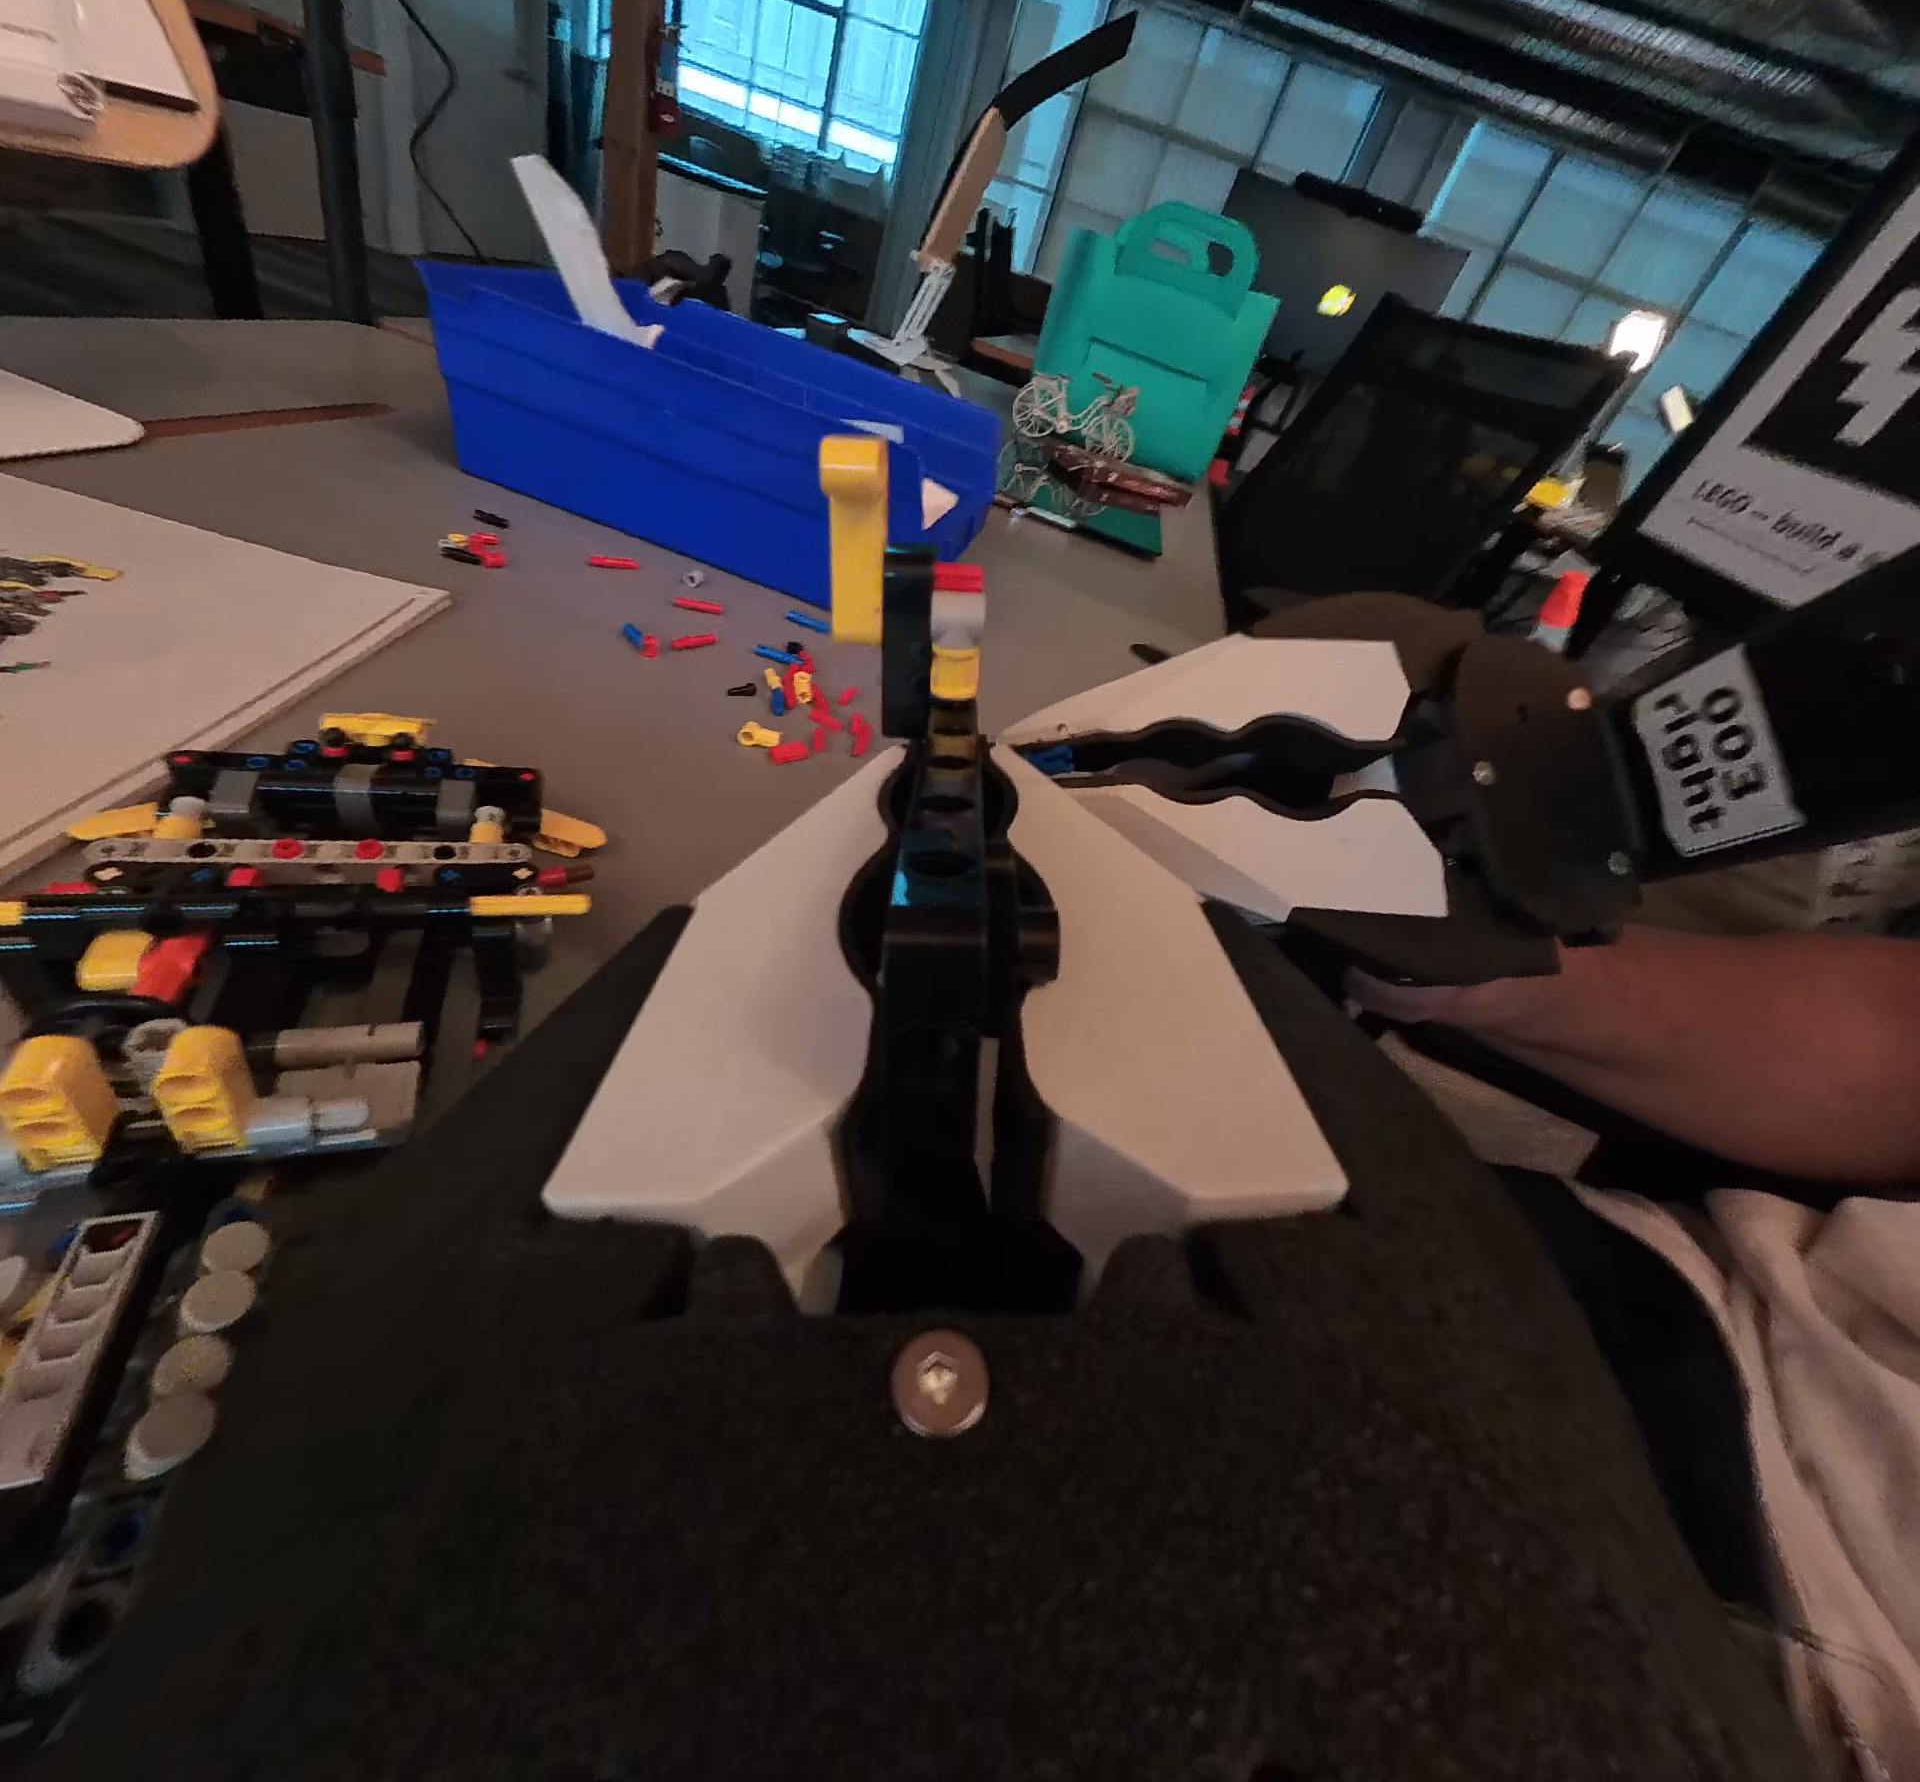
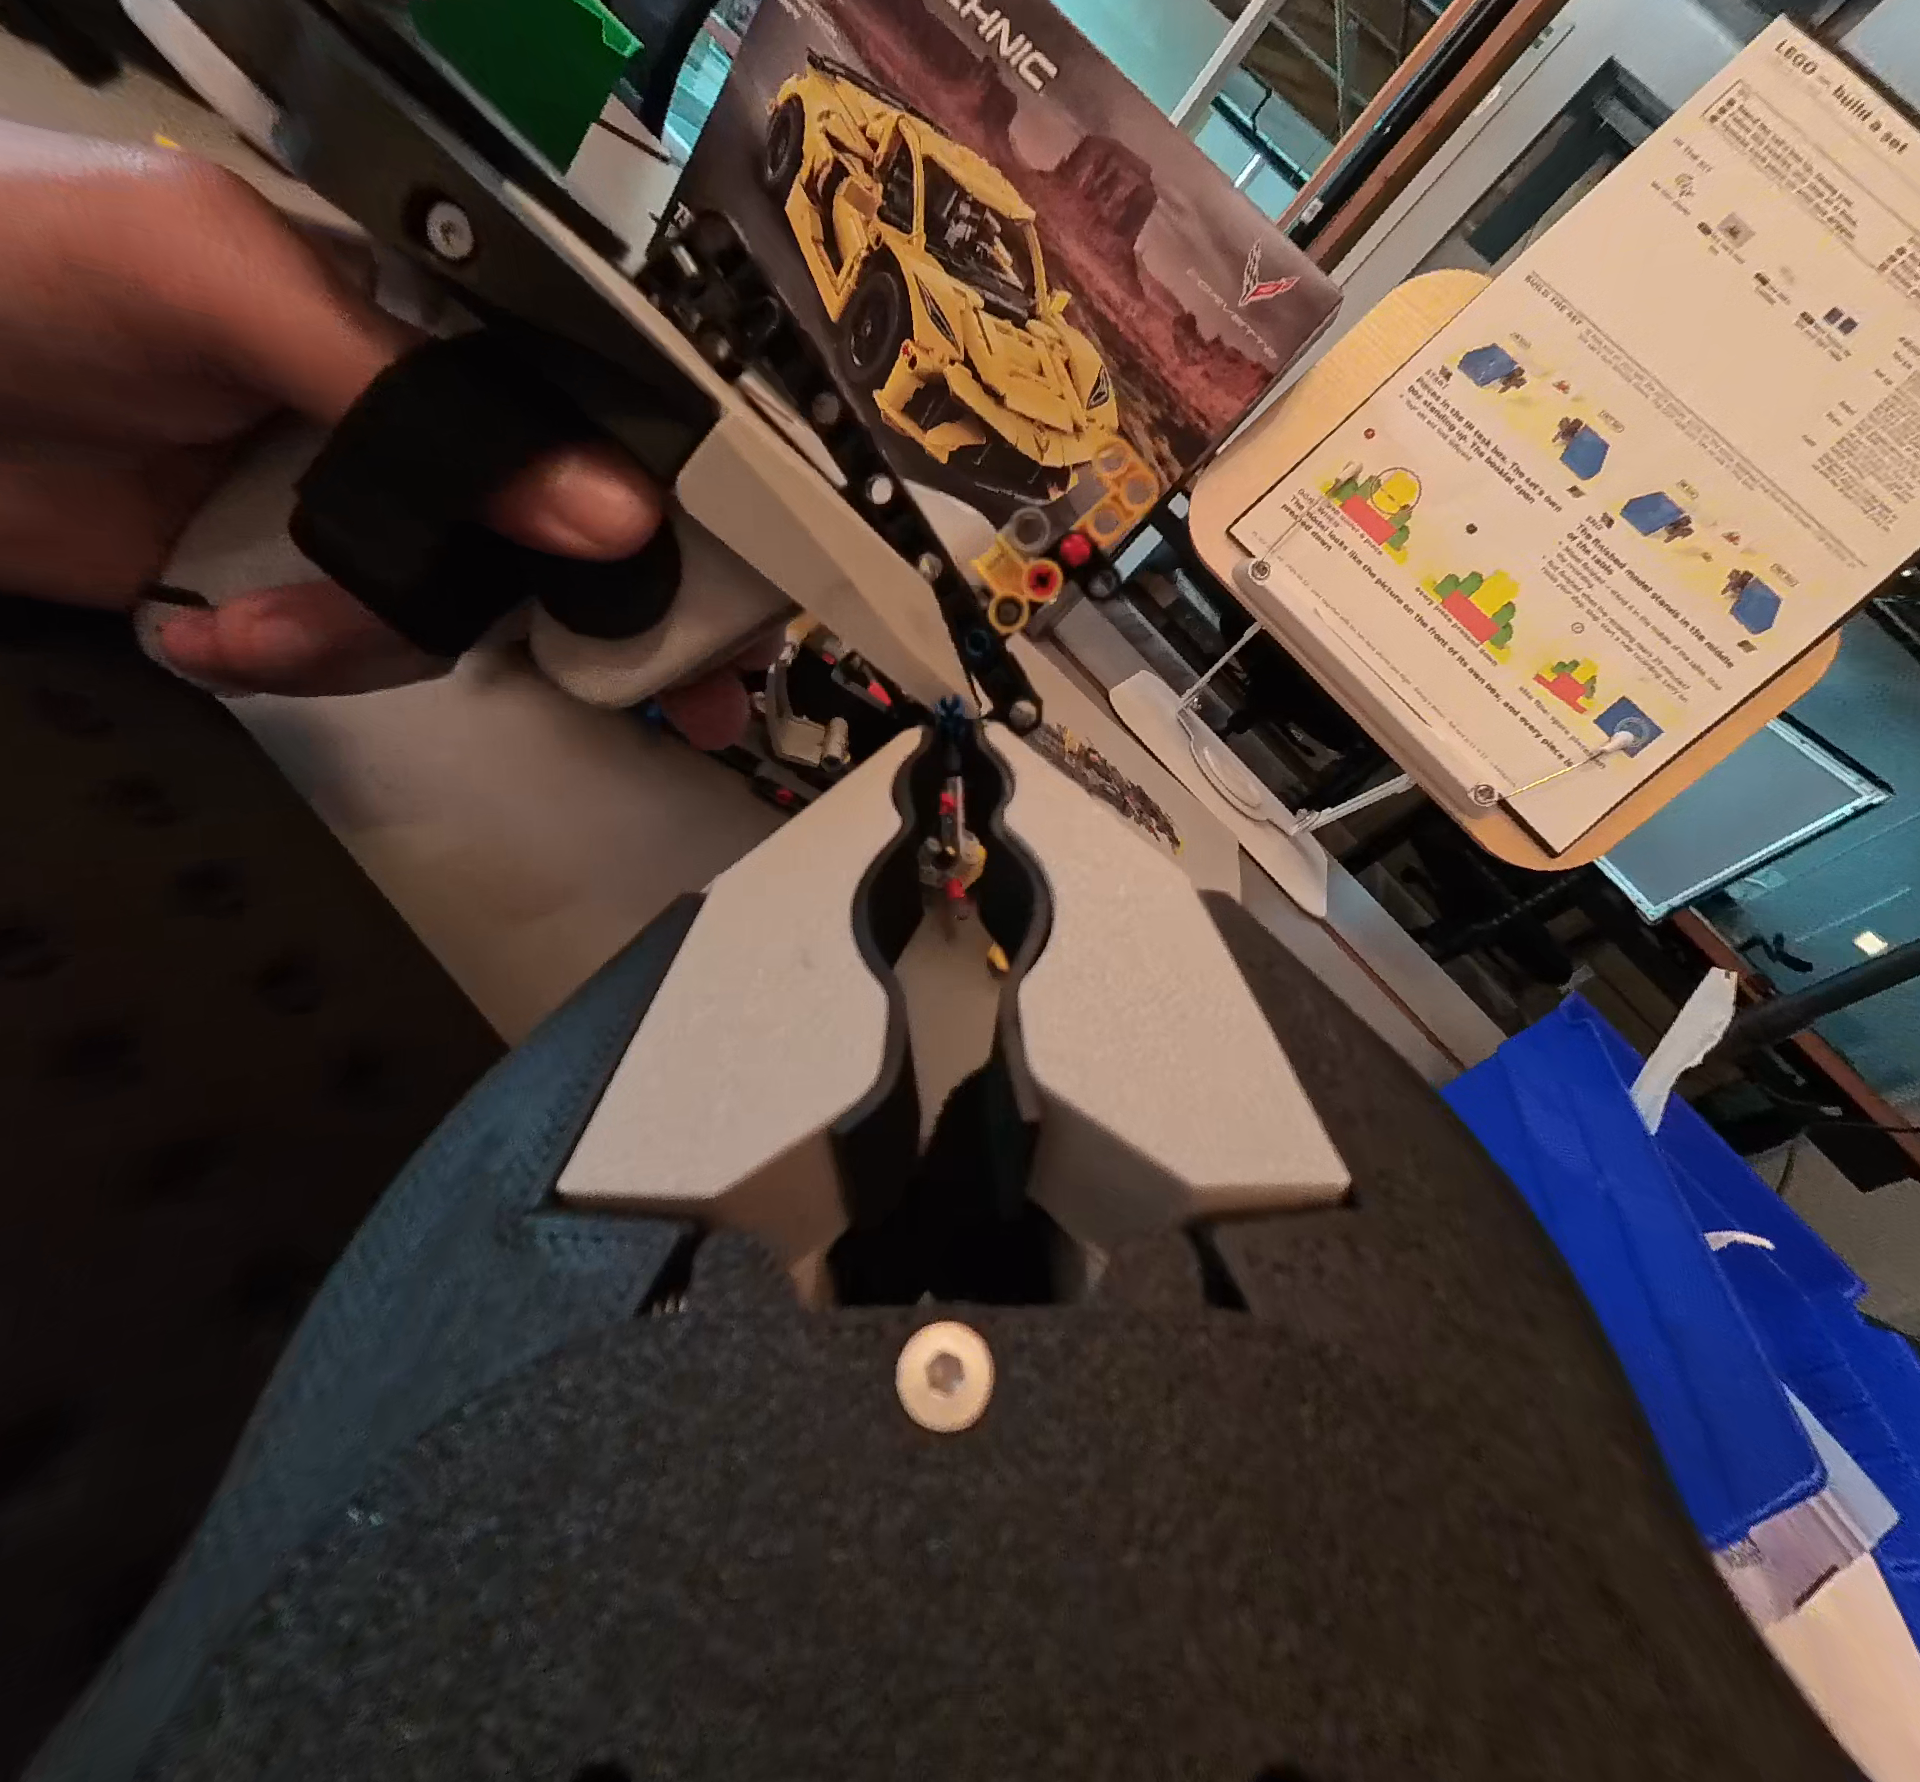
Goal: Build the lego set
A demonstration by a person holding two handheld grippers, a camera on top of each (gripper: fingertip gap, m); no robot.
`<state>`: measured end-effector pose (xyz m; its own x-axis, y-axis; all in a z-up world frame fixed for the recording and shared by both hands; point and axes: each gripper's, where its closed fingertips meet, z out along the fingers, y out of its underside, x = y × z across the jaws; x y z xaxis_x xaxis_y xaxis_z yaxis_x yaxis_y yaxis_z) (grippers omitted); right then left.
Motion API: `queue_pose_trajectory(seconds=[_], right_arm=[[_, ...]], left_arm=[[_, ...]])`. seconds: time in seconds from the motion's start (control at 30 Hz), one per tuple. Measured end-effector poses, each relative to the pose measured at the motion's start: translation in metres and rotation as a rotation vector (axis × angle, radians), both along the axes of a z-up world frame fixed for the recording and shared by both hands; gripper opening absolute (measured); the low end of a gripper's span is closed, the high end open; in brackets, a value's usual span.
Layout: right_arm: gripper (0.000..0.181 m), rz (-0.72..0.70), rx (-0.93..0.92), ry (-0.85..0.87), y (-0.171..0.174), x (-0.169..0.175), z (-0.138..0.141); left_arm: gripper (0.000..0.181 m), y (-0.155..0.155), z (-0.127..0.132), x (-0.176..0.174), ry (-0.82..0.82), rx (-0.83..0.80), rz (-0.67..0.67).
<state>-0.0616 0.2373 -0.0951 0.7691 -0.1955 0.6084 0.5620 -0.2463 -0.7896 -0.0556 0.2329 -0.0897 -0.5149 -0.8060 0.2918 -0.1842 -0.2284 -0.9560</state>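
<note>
My left gripper [image 1: 945, 758] is shut on a long black Technic beam [image 1: 940, 891] and holds it above the table. The beam's far end carries a yellow piece [image 1: 854, 537] and red, grey and yellow bushes [image 1: 956, 631]. My right gripper [image 2: 951, 745] is shut on a small blue pin [image 2: 951, 716]. In the left wrist view it comes in from the right [image 1: 1029, 758], its tip right beside the left gripper's tip. In the right wrist view the beam [image 2: 914, 527] runs down from the left gripper's white finger [image 2: 790, 527], and its end is next to the blue pin.
A partly built chassis [image 1: 312, 859] lies on the table at left, beside an open booklet [image 1: 156, 631]. Loose pins [image 1: 800, 693] are scattered in front of a blue bin [image 1: 675, 423]. The set's box [image 2: 987, 226] and an instruction sheet on a stand [image 2: 1610, 485] stand behind. The tips of both grippers are at nearly the same place.
</note>
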Motion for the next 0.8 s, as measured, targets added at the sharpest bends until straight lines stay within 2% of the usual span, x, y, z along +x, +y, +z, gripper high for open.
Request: queue_pose_trajectory(seconds=[0.17, 0.5, 0.7, 0.8], right_arm=[[0.003, 0.038, 0.048, 0.048, -0.002, -0.003, 0.008], [0.003, 0.049, 0.055, 0.091, -0.002, -0.002, 0.007], [0.003, 0.031, 0.057, 0.032, -0.002, -0.002, 0.008], [0.004, 0.046, 0.075, -0.124, -0.002, -0.006, 0.013]], left_arm=[[0.009, 0.000, 0.007, -0.003, 0.012, -0.137, -0.065], [0.009, 0.003, 0.007, -0.002, 0.019, -0.164, -0.061], [0.009, 0.003, 0.007, -0.002, 0.016, -0.169, -0.064], [0.009, 0.003, 0.011, -0.004, 0.013, -0.219, -0.091]])
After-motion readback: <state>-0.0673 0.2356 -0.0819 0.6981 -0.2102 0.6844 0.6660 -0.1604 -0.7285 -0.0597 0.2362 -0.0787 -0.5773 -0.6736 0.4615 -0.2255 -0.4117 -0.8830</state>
